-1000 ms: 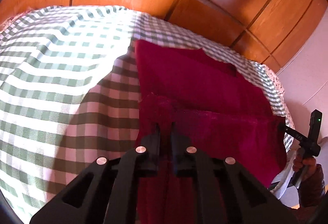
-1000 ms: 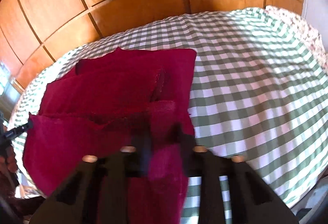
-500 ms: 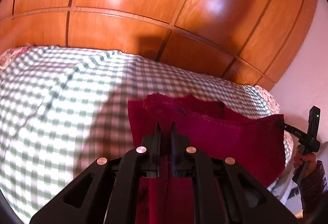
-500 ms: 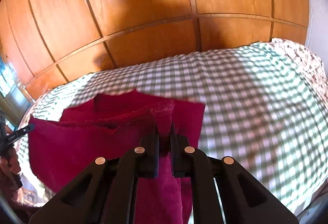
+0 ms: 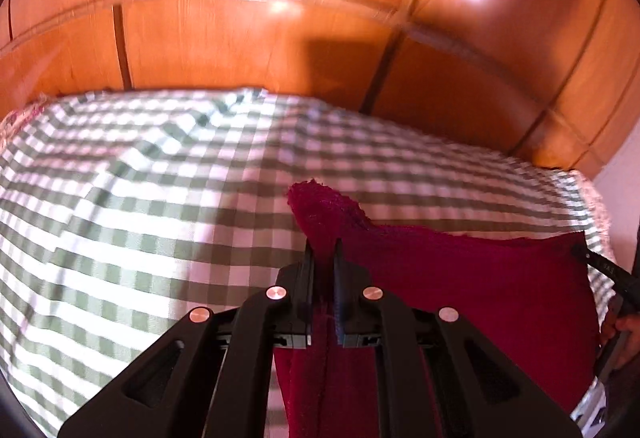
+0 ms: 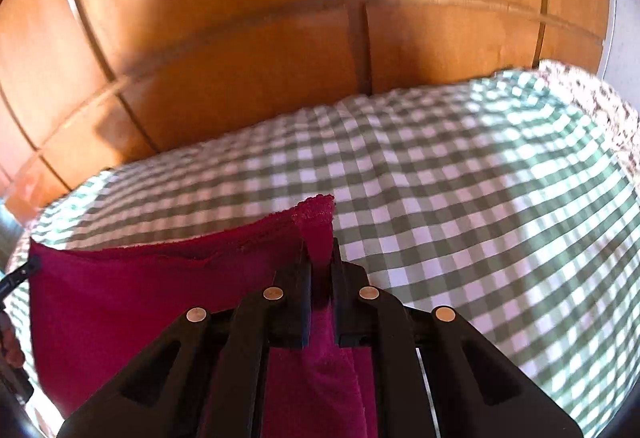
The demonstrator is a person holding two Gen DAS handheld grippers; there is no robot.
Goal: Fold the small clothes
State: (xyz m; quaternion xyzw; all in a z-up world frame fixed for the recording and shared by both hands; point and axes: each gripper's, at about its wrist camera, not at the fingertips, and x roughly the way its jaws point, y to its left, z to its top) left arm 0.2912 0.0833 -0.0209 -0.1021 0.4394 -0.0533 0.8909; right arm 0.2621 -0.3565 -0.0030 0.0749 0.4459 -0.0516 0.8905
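No legible text — anywhere.

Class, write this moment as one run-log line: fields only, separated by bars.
step: folding | left hand-held gripper: shut on red cloth corner | right hand-held gripper: shut on other corner | cloth: stretched between both above checked bedspread

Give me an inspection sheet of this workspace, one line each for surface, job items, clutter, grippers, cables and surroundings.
Surface: green-and-white checked cloth covers the bed, slightly rumpled.
Job's things: one dark red garment, held up by two corners, its top edge stretched between the grippers.
Clutter: nothing seen.
Grippers: left gripper shut on one garment corner; right gripper shut on the other.
Cables: nothing seen.
Surroundings: glossy wooden panels behind the bed; a floral fabric edge at the side.
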